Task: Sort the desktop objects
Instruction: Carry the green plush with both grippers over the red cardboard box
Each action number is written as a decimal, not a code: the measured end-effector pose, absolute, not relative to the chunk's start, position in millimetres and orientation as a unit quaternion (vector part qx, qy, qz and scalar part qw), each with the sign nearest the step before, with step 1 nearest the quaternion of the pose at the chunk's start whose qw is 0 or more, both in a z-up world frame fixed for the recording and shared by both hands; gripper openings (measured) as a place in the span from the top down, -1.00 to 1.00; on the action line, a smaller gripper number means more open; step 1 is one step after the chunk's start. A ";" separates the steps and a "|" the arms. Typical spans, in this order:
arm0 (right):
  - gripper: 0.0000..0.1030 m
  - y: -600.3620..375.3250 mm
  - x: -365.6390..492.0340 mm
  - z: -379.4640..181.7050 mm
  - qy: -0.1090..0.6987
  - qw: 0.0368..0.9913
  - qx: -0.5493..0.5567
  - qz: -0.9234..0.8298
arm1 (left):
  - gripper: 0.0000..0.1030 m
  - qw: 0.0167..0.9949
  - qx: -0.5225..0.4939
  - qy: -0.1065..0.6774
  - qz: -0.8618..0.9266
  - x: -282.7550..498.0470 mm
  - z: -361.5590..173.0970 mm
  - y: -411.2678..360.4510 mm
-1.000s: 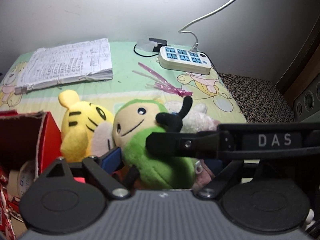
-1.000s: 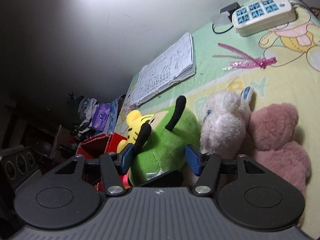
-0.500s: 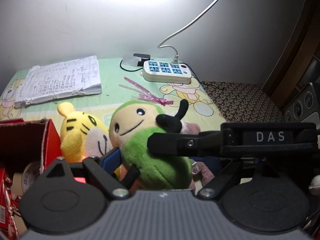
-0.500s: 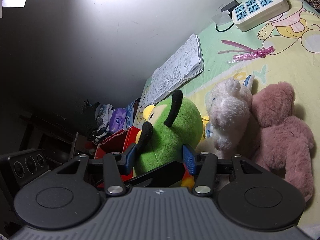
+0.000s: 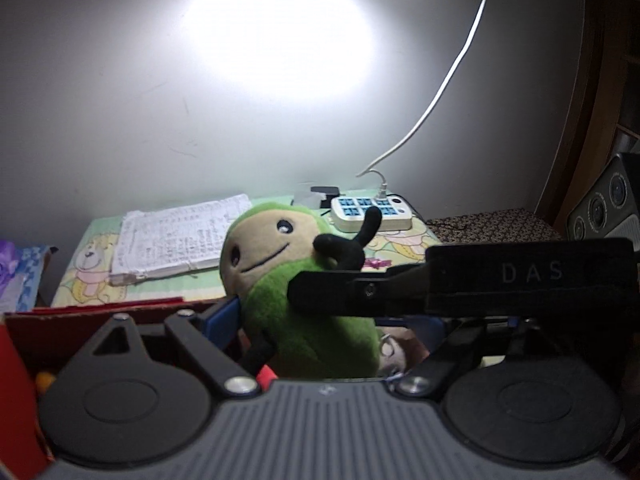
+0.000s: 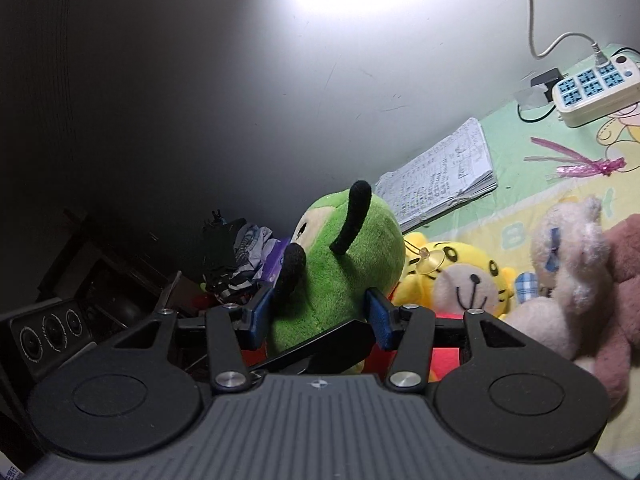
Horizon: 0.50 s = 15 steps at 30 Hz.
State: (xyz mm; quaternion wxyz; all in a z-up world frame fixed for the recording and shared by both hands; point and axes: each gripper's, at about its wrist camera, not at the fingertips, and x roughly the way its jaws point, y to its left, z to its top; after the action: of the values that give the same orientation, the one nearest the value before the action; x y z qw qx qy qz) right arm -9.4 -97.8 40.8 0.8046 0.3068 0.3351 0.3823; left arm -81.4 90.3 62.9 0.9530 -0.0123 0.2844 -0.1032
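Note:
A green plush toy (image 5: 316,320) with a beige face and black antennae hangs above the cartoon-print tablecloth (image 6: 520,208). My left gripper (image 5: 326,322) is shut on it: its left blue pad (image 5: 222,320) presses the toy's side, while the other pad is hidden behind the right gripper's black finger (image 5: 480,284). In the right wrist view my right gripper (image 6: 319,316) is also shut on the green plush toy (image 6: 344,256), with a blue pad on each side of it. The left gripper's finger (image 6: 320,344) crosses below the toy.
A yellow tiger plush (image 6: 460,264), a cream plush (image 6: 572,272) and a pink plush (image 6: 624,264) lie on the cloth. A notebook (image 6: 444,172), pink ribbon (image 6: 580,160) and power strip (image 6: 596,88) sit near the wall. A red box (image 5: 100,312) stands at the left.
Both grippers have risen with the green plush toy, lifting it off the pile. The tiger has dropped out of the left wrist view, and the other plush toys stayed on the cloth.

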 end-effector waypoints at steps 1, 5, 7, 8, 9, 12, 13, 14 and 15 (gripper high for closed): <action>-0.03 -84.9 -10.4 40.7 0.337 0.801 0.307 0.388 | -0.70 0.954 -0.006 0.284 -0.093 -86.8 62.8 104.0; -0.03 -20.9 -14.1 34.3 0.345 0.787 0.300 0.415 | -0.71 0.953 0.003 0.297 -0.058 -101.4 53.6 159.7; -0.03 9.3 -14.4 26.8 0.355 0.778 0.301 0.423 | -0.70 0.950 0.004 0.310 -0.044 -104.9 45.9 187.7; -0.03 23.0 -13.6 22.2 0.361 0.773 0.302 0.425 | -0.70 0.948 0.006 0.316 -0.037 -106.5 41.2 200.8; -0.03 37.6 -12.9 16.5 0.367 0.769 0.301 0.428 | -0.70 0.947 0.008 0.319 -0.032 -107.5 36.8 210.7; -0.02 77.2 -14.2 1.8 0.385 0.763 0.294 0.429 | -0.70 0.941 0.010 0.337 -0.024 -110.1 20.5 244.5; -0.02 89.1 -15.0 -1.9 0.390 0.762 0.290 0.428 | -0.70 0.939 0.011 0.343 -0.025 -110.2 15.1 253.3; -0.02 97.9 -15.4 -5.0 0.395 0.763 0.286 0.424 | -0.69 0.938 0.011 0.346 -0.025 -110.9 11.1 260.1; -0.02 108.0 -16.3 -9.8 0.400 0.764 0.283 0.419 | -0.66 0.937 0.014 0.348 -0.023 -110.2 7.1 266.3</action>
State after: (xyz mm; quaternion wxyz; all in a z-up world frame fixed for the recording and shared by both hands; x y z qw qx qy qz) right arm -16.3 108.0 -9.8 0.7641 0.2834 0.4002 0.4191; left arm -110.2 266.3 7.1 0.9370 0.0143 0.3482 -0.0234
